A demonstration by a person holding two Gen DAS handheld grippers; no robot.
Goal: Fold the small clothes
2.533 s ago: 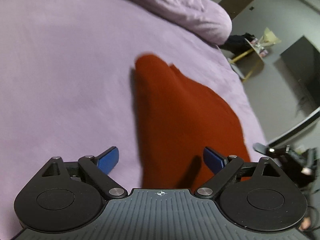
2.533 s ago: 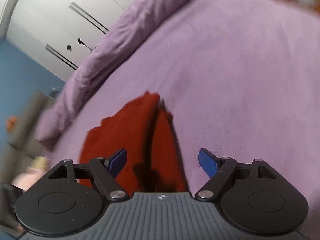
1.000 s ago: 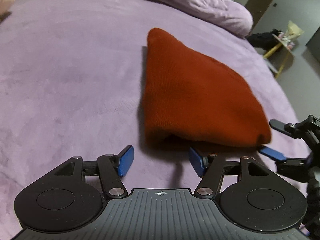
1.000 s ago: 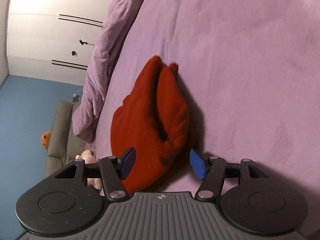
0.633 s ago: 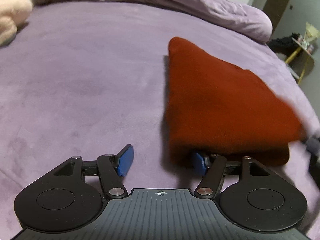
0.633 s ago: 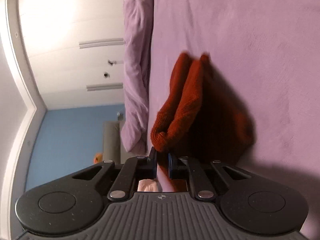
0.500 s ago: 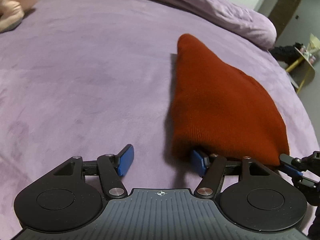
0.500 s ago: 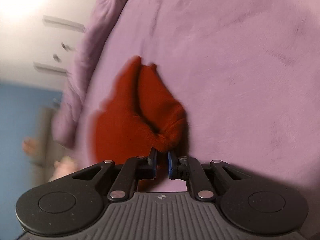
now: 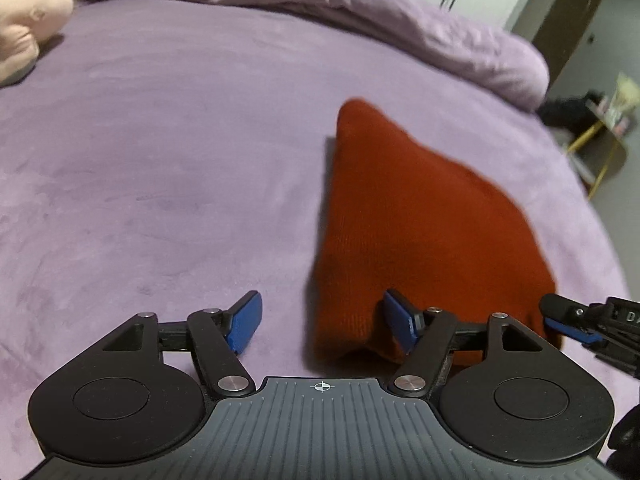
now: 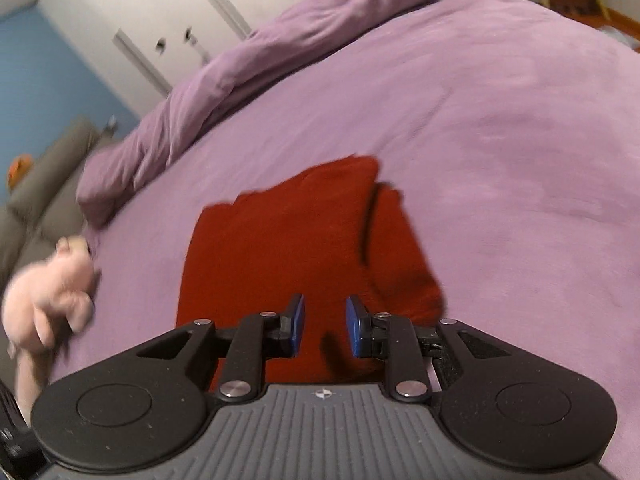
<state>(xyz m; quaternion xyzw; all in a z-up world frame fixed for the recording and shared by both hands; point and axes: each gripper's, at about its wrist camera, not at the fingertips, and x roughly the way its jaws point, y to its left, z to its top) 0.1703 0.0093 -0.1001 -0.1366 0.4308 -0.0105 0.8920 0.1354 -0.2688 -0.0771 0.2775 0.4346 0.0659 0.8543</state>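
A folded rust-red knit garment [image 9: 424,232] lies on the purple bed cover [image 9: 160,152]. My left gripper [image 9: 322,326] is open at the garment's near left corner, with its right finger under the raised near edge and its left finger on bare cover. In the right wrist view the garment [image 10: 288,248] lies flat with a fold seam at its right. My right gripper [image 10: 323,330] is open with a narrow gap, just above the garment's near edge, holding nothing. It also shows at the right edge of the left wrist view [image 9: 576,324].
A pink plush toy [image 10: 48,292] lies on the bed left of the garment, also in the left wrist view [image 9: 24,12]. A rolled purple duvet [image 9: 360,12] runs along the far side. A grey sofa [image 10: 44,184] and white wardrobe doors [image 10: 168,12] stand beyond.
My right gripper was shut on the garment's corner and lifting it; now it has opened and the garment lies flat. My left gripper stayed open at the near edge.
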